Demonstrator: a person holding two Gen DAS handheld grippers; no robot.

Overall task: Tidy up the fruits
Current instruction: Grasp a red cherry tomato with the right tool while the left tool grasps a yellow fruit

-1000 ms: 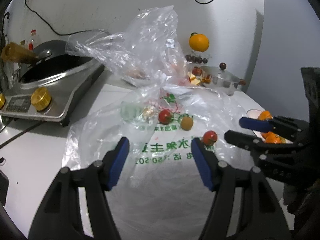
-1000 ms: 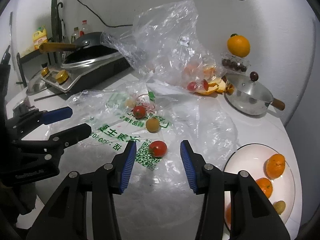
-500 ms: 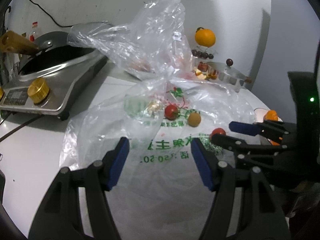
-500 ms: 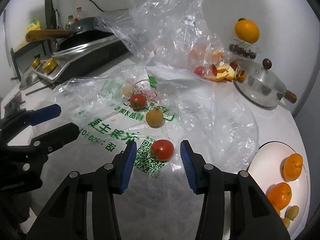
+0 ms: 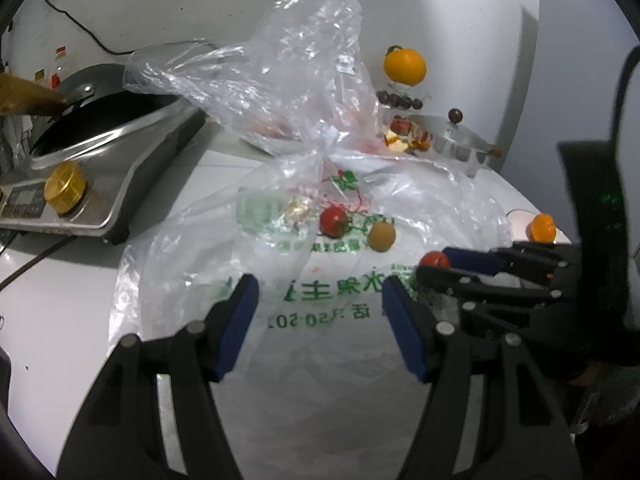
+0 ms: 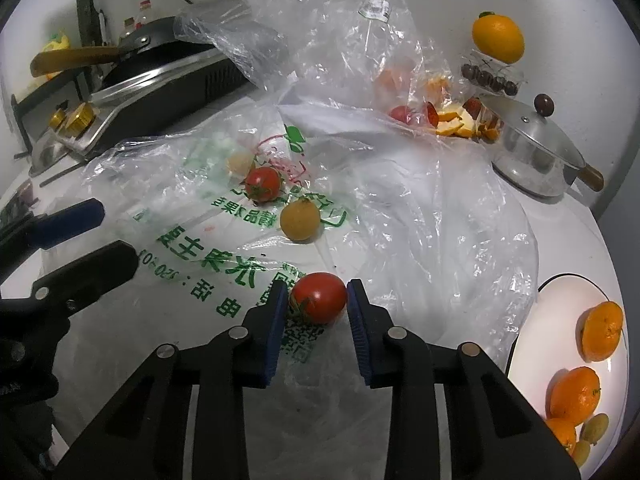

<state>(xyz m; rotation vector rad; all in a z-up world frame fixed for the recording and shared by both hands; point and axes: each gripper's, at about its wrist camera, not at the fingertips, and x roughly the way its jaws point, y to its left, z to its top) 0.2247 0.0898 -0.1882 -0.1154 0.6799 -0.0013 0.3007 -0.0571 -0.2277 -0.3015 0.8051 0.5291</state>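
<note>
A white counter (image 6: 560, 232) against a pale wall is covered by crumpled clear plastic bags (image 6: 420, 208) printed with green characters. The right gripper (image 6: 317, 300) has just been closing and its blue pads now press both sides of a red cherry tomato (image 6: 319, 298) lying on the plastic at the near middle of the counter. Just beyond it sit a yellow-orange round fruit (image 6: 300, 219) and, farther left, a second red tomato (image 6: 262, 183). At the near right a white plate (image 6: 548, 320) holds several tangerines (image 6: 602, 331) and small greenish fruits. At the far right stand a lidded steel pot (image 6: 536, 156), orange peel and an orange (image 6: 498, 39) on a clear box. The left gripper (image 5: 316, 312) hovers over the printed plastic, jaws about half apart with nothing between them. A cooker with a dark pan (image 5: 92, 128) sits at the far left.
</note>
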